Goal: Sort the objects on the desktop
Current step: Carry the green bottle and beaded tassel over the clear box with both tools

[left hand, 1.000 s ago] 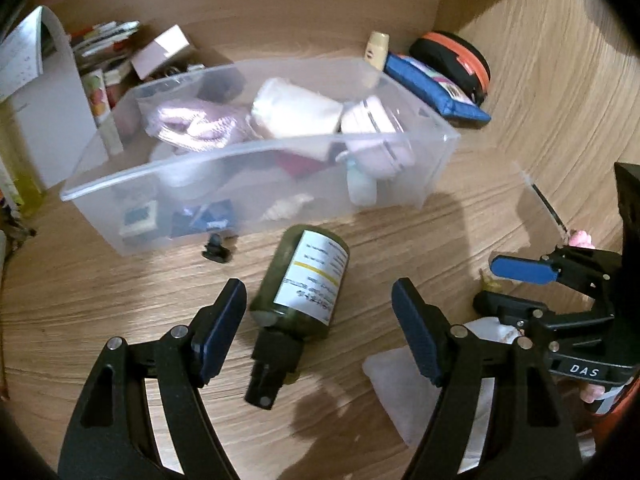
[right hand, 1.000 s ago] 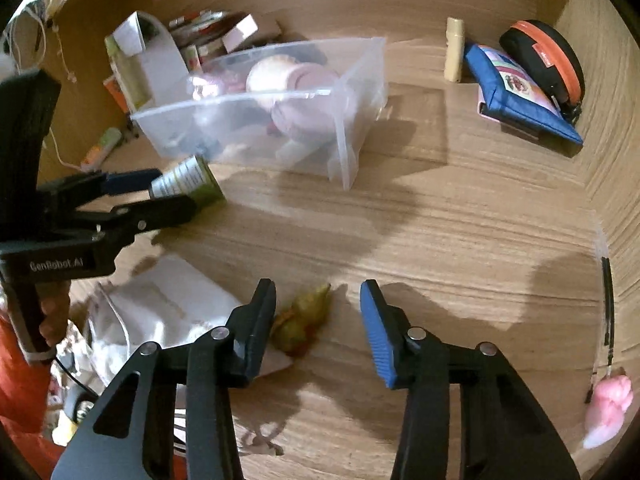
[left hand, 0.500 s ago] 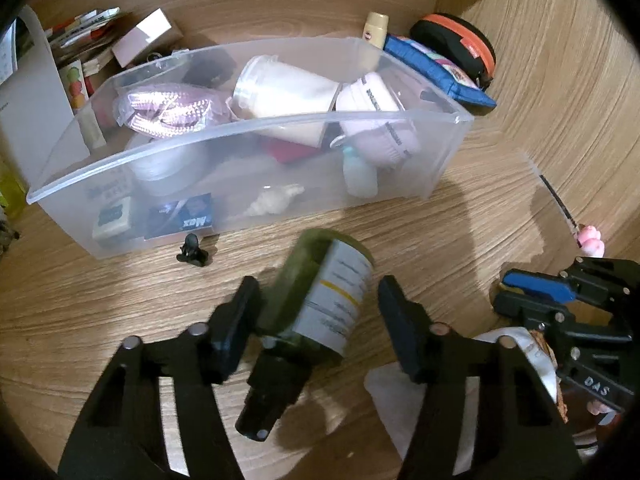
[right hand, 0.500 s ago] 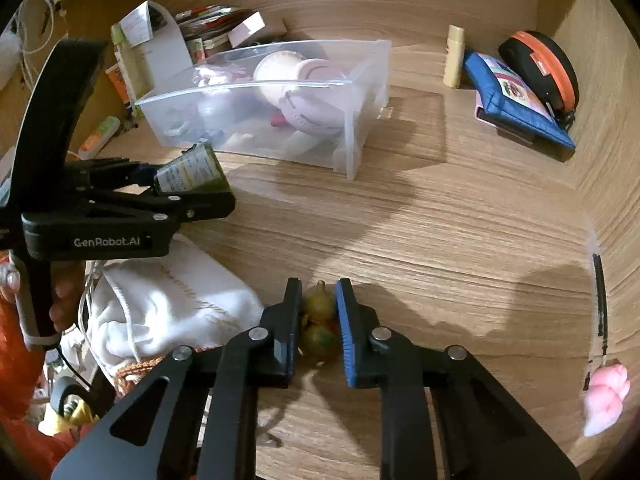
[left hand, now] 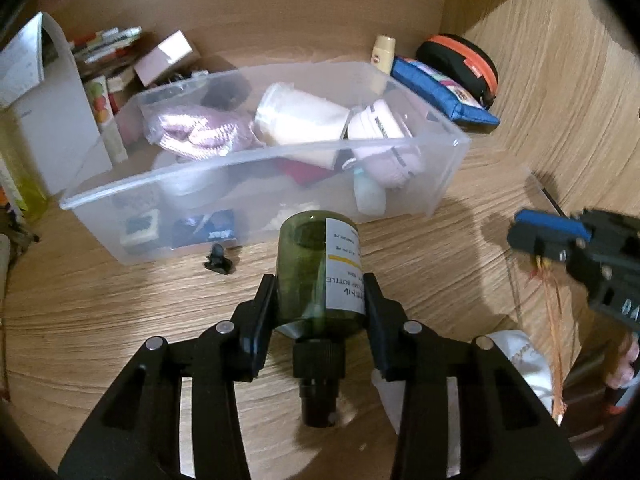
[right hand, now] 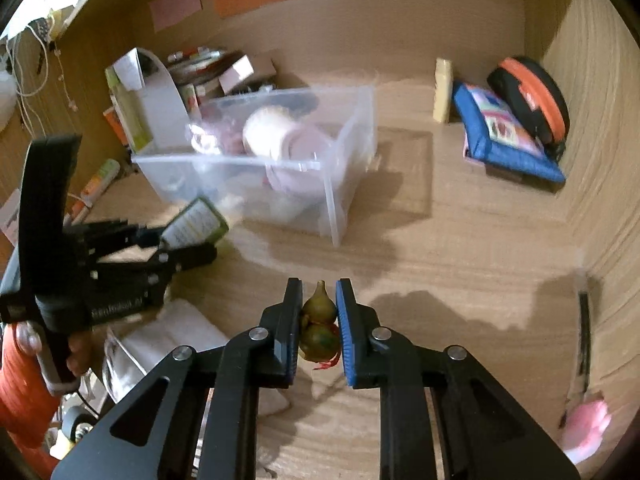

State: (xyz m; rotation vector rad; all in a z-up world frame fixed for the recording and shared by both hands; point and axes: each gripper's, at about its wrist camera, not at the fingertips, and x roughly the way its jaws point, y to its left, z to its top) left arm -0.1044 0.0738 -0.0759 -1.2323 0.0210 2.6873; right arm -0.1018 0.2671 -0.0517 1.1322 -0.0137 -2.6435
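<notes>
While both hands are loaded, status near to far: left gripper (left hand: 320, 300) fingers have just been closing and now clamp the green bottle (left hand: 320, 272) across its body near the shoulder, black cap (left hand: 319, 376) toward the camera, base toward the bin, bottle apparently clear of the table (left hand: 120, 320). Looks like smooth rigid plastic w/ a slick label, prob light; a mid-body hold is ok but it could rotate in the pads. Right gripper (right hand: 319, 328) fingers are closed on the small gourd charm (right hand: 318, 322), pinched at the waist; hard, tiny, v. light, red-orange tassel hanging below could snag. Beyond: clear bin (left hand: 440, 184) already part full, small black clip (left hand: 218, 259) just in front of it. Next, I'd guess, both go into the bin.
</notes>
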